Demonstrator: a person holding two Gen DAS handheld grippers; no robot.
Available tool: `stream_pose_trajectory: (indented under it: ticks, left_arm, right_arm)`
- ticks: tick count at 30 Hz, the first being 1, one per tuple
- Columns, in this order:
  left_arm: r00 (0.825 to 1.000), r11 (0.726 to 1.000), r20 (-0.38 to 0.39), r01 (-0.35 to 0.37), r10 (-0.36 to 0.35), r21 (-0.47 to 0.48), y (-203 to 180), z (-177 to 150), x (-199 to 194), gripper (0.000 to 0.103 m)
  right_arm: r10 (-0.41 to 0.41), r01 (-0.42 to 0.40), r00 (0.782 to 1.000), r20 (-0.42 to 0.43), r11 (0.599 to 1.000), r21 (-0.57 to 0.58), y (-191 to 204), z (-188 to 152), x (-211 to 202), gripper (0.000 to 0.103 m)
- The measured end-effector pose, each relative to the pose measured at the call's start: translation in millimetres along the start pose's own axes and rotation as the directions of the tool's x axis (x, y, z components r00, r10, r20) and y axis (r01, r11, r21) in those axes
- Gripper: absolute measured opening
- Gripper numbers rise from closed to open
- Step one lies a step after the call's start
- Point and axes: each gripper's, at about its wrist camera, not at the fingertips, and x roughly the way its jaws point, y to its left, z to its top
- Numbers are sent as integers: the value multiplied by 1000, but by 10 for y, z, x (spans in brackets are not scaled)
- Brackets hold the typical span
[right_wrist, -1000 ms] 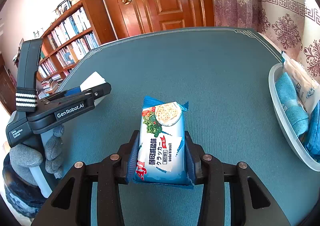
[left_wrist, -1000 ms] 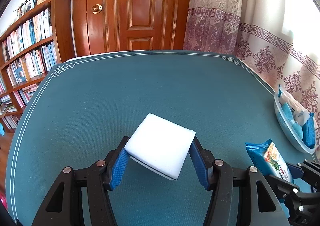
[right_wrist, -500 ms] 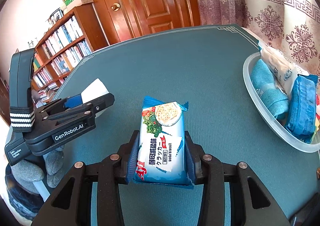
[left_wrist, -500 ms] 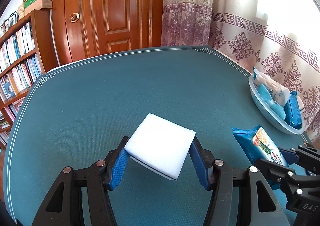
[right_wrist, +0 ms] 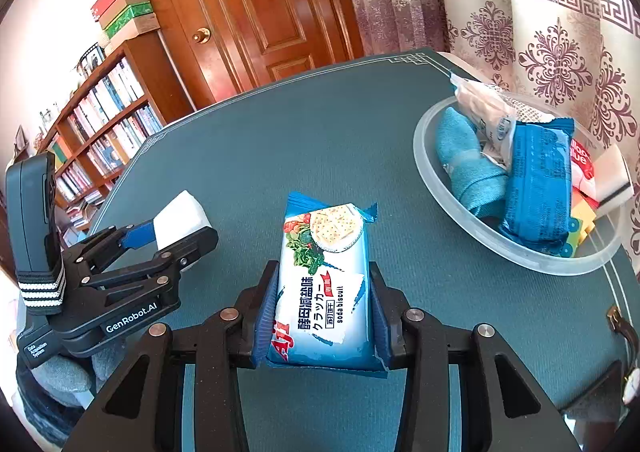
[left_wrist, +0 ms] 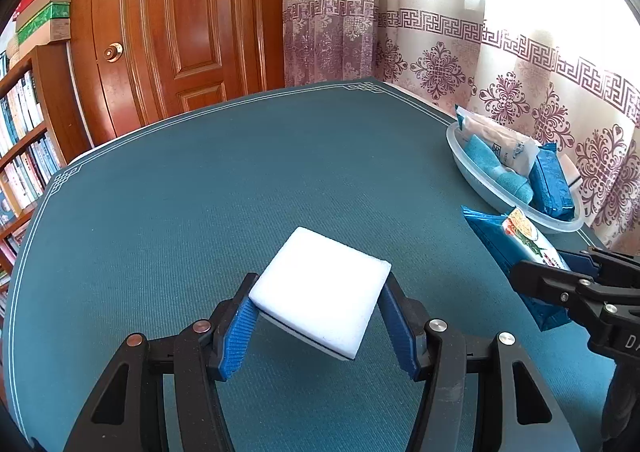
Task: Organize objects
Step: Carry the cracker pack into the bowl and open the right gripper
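Bookshelf (right_wrist: 100, 123) at far left, boxes stacked on top; wooden door (left_wrist: 180, 31) beside it, closed; patterned curtain (left_wrist: 500, 71) along the right wall. The table (left_wrist: 240, 179) carries a teal cloth with a pale border line.

Left tongs (left_wrist: 320, 316): clenched on a white sponge (left_wrist: 320, 292), blue pads pressed to its two sides; sponge held tilted, clear of the table; a dark layer shows along its lower edge.

Right tongs (right_wrist: 324, 308): clenched on a soda biscuit packet (right_wrist: 326, 276), blue and white, label up, gripped at its near half, far end projecting forward above the cloth.

Clear plastic basin (right_wrist: 440, 179) at the table's right edge, near the curtain; it holds a rolled teal cloth (right_wrist: 464, 167), a blue packet (right_wrist: 536, 187) leaning against it, a white pouch (right_wrist: 488, 111) behind, further items partly hidden. Both held objects are outside the basin; the packet is the nearer to it.
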Motion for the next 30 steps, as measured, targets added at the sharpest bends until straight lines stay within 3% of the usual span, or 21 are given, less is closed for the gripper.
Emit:
stream_pose_trajectory:
  ticks: [16,30]
  left_arm:
    - [999,999,-48,21,-20,28,-310,-87,-7,62]
    - [996,998,-72,59,-56,34,-646,-72,29,62]
  right_arm:
    - [-50,41,996,75,991,125,-639,-33,-422,42]
    - [-169,129,971,170,966,225,-1264,225,-680,42]
